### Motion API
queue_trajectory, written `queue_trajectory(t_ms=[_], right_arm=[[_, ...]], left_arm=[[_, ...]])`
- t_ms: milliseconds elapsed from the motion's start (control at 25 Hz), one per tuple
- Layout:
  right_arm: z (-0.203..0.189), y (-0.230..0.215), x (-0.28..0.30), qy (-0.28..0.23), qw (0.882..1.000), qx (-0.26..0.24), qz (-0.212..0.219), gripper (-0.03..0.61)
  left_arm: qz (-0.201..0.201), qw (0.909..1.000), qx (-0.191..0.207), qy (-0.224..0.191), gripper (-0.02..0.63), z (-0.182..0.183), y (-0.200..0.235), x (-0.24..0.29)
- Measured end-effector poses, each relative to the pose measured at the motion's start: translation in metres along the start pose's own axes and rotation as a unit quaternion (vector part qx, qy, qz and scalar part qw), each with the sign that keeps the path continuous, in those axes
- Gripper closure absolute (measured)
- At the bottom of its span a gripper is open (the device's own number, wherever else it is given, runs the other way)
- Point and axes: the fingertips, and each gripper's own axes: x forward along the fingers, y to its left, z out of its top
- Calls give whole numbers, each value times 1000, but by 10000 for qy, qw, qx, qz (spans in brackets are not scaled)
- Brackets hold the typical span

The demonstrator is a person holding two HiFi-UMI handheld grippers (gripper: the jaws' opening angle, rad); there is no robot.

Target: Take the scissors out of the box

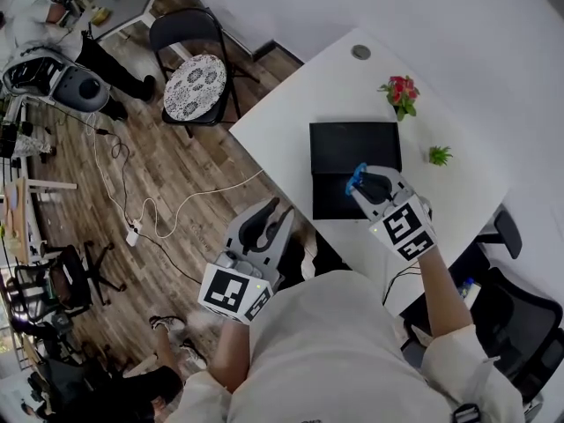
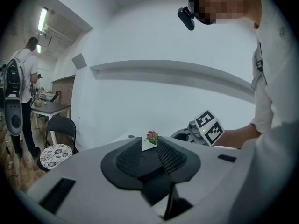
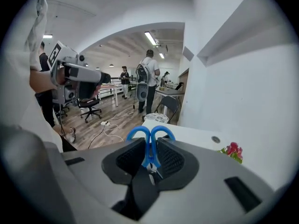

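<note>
Left of the worktop (image 1: pixel 291 113), the left gripper (image 1: pixel 269 217) is held with its fingers apart and nothing between them, as its own view shows. On the worktop lies the black box (image 1: pixel 352 144). Over its near right corner the scissors (image 1: pixel 355 180) are clamped in the right gripper (image 1: pixel 363 181), seemingly clear of the box. The removal is judged nearly done, and only setting them down is left. The blue loops between the fingers are shown plainly only in the right gripper view. The box beneath is shown by the head view, not by that one.
</note>
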Motion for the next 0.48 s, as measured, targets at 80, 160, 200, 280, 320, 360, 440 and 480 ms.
queue_trajectory(t_ms=[80, 160, 200, 280, 320, 360, 440, 480], right_arm=[[13, -1, -7, -173, 9998, 47, -30, 488], [24, -2, -12, -325, 9994, 108, -50, 487], [29, -2, -15, -390, 9991, 135, -56, 487], [39, 1, -20, -526, 9984, 192, -46, 486], [44, 2, -23, -604, 9979, 223, -35, 486], [49, 3, -26, -687, 9973, 255, -24, 486], [60, 5, -31, -864, 9957, 327, 7, 486], [65, 7, -34, -959, 9947, 370, 29, 486]], left_arm=[[11, 10000, 7, -25, 500, 0, 0, 0], [32, 10000, 12, -58, 500, 1, 1, 1], [43, 10000, 10, -83, 500, 2, 2, 1], [60, 9999, 6, -145, 500, 5, 3, 1], [64, 9998, 7, -179, 500, 6, 3, 1], [65, 9998, 9, -213, 500, 8, 3, 1], [67, 9996, 13, -275, 500, 11, 3, 0], [75, 9995, 18, -296, 500, 12, 2, 0]])
